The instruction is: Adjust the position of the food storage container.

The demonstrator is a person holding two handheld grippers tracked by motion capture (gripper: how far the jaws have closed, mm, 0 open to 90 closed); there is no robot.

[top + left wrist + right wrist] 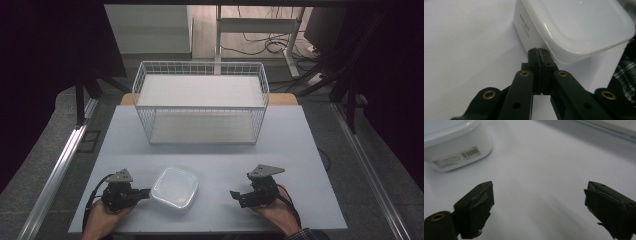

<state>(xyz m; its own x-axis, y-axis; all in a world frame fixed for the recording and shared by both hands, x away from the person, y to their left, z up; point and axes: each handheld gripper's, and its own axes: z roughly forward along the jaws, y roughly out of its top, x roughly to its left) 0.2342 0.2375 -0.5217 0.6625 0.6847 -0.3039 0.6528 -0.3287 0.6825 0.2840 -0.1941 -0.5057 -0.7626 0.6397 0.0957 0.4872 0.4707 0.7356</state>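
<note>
On tabletop, lidded plastic container: probably light, slick; grip under lid rim. Left claw together, touching container; right claw apart.

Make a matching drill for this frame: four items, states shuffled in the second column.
1. left gripper
2. right gripper
3. white container
4. wire basket

a. lidded, near table edge
b. jaws wide apart
c. jaws pressed together at the container's lid rim
d. far half of the table, nothing in it

Pairs: 1-c, 2-b, 3-a, 4-d
</note>
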